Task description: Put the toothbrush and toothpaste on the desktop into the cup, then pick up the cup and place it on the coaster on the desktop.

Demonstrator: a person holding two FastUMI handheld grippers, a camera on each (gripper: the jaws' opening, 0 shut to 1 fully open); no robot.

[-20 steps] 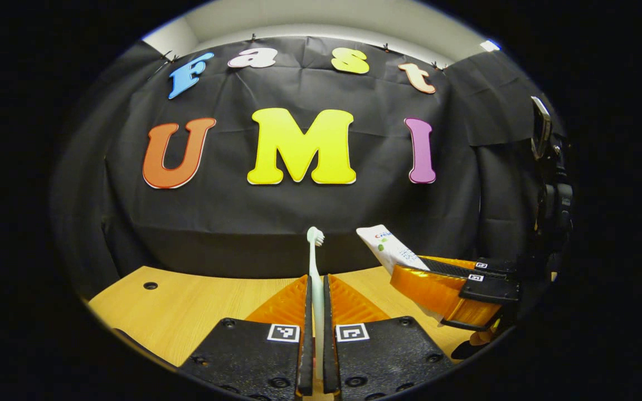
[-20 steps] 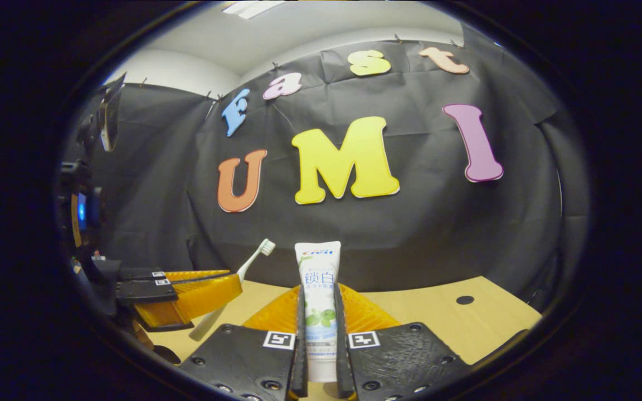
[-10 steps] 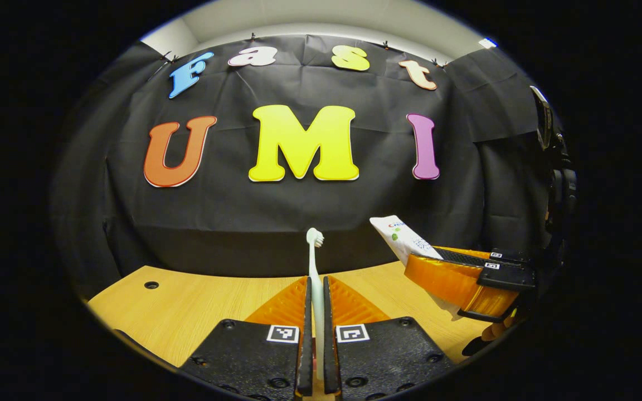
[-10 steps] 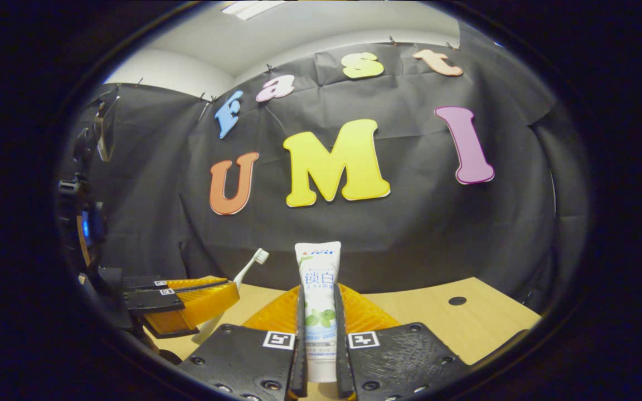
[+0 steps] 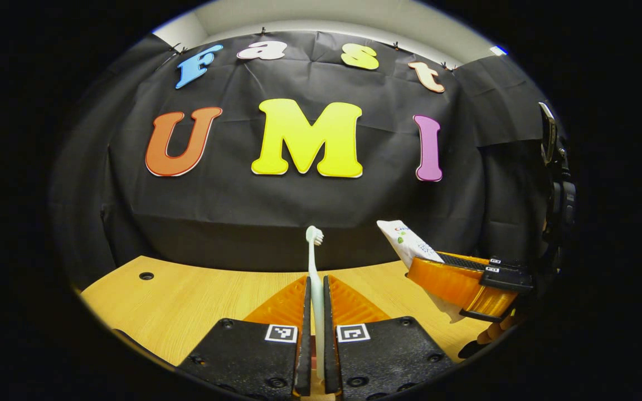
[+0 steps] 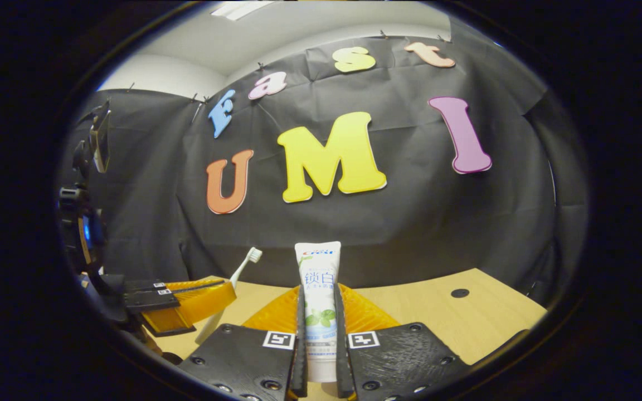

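Note:
In the left gripper view my left gripper (image 5: 315, 285) is shut on a pale toothbrush (image 5: 314, 262) that stands upright, bristles at the top. In the right gripper view my right gripper (image 6: 317, 291) is shut on a white toothpaste tube (image 6: 318, 295), held upright above the wooden desktop (image 6: 443, 317). The left gripper view has the right gripper (image 5: 410, 266) at the right with the toothpaste (image 5: 405, 240) slanting out of it. The right gripper view has the left gripper (image 6: 232, 289) at the left, the toothbrush (image 6: 241, 273) sticking up from it.
The wooden desktop (image 5: 198, 301) runs back to the black cloth wall. A small round hole (image 5: 146, 275) sits in it at the far left, and another hole (image 6: 459, 293) at the far right. A hand (image 5: 494, 334) holds the right gripper from below.
Both grippers have tilted slightly, so more desktop shows in the left gripper view. The right gripper has drifted a little farther right of the left one. Both grasps are unchanged.

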